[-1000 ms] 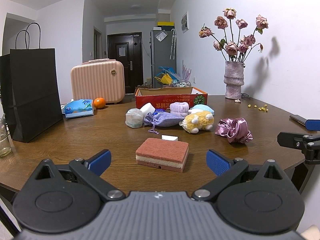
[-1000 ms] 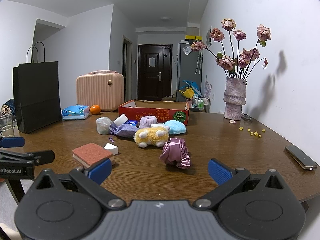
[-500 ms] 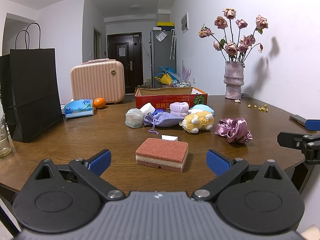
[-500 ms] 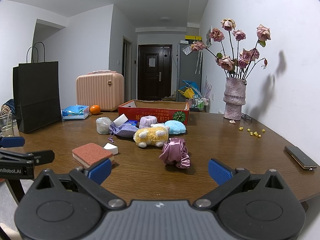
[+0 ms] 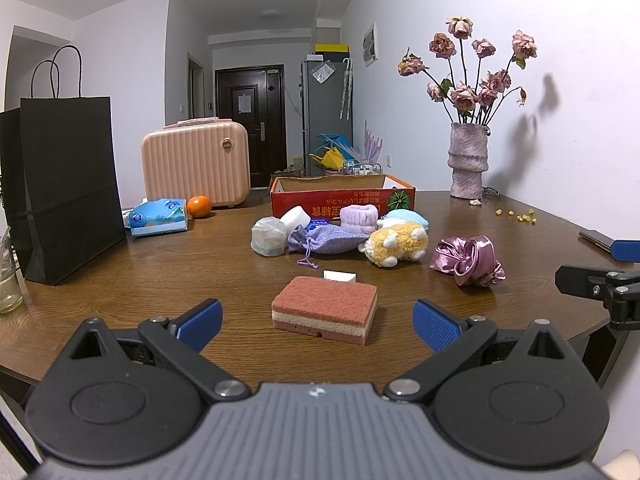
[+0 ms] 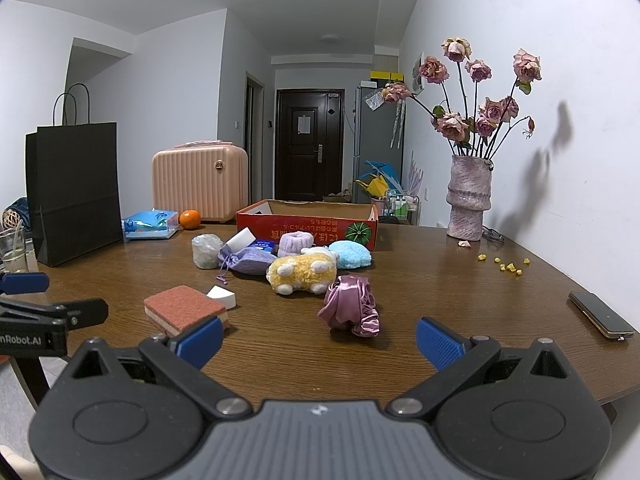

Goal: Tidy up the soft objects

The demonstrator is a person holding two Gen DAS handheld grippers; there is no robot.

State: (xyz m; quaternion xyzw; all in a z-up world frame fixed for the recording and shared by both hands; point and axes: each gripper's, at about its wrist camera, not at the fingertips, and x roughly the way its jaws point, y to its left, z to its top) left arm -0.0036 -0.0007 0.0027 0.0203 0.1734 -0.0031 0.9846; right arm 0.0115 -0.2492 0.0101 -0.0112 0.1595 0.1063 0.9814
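A layered red sponge (image 5: 325,309) lies on the brown table right ahead of my open left gripper (image 5: 317,322), which holds nothing. A pink satin scrunchie (image 6: 352,311) lies just beyond my open, empty right gripper (image 6: 319,342). Farther back sit a yellow plush toy (image 5: 396,244), a purple drawstring pouch (image 5: 326,240), a lilac fuzzy roll (image 5: 358,218), a light blue puff (image 6: 352,255), a white foam block (image 5: 295,218) and a wrapped bundle (image 5: 269,236). Behind them stands an open red cardboard box (image 5: 342,198). A small white wedge (image 6: 221,297) lies by the sponge.
A black paper bag (image 5: 68,188) stands at the left, with a glass jar (image 5: 9,280) near it. A tissue pack (image 5: 159,217), an orange (image 5: 199,206) and a pink case (image 5: 196,168) sit behind. A vase of dried roses (image 5: 468,160) and a phone (image 6: 601,315) are on the right.
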